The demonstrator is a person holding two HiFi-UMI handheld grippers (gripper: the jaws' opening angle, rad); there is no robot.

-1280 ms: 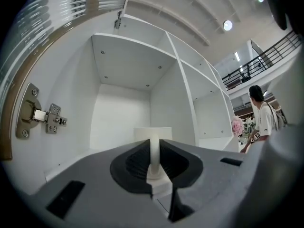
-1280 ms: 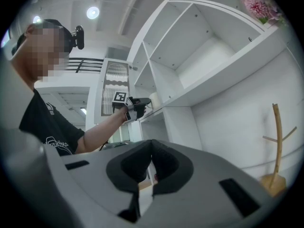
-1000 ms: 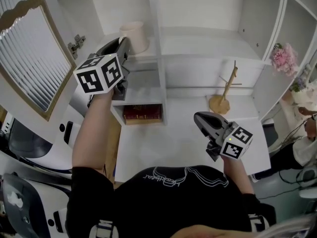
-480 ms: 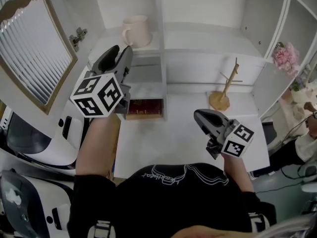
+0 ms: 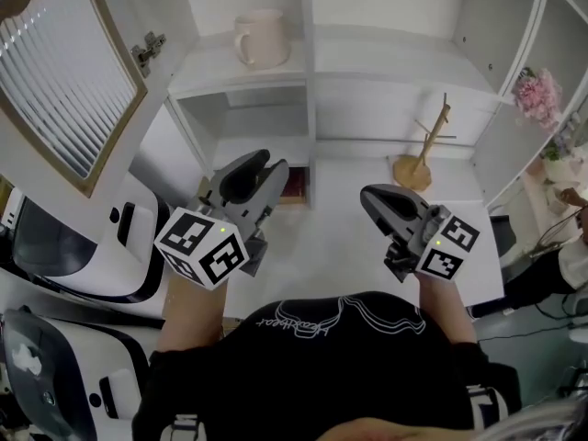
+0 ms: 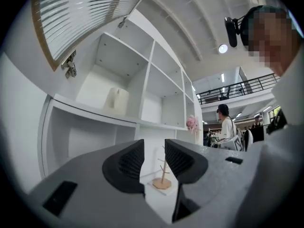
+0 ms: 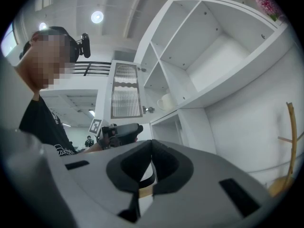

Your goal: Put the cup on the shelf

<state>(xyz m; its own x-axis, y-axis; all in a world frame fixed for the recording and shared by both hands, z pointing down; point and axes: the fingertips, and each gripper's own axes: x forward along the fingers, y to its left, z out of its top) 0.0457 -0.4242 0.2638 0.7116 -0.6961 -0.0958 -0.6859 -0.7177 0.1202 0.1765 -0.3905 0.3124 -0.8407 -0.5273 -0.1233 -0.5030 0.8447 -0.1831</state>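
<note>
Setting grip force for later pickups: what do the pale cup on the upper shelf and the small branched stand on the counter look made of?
The pale cream cup with a handle is probably glazed ceramic: it has a smooth, even surface and a thick rim, though plastic can't be ruled out. The small branched stand looks like unpainted light wood: it is matte tan, with a round base and thin pegs.

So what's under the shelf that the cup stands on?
An open white compartment below the cup, nothing visible in it. Lower, a dark red book, mostly covered by the left gripper, whose empty jaws are closing.
</note>
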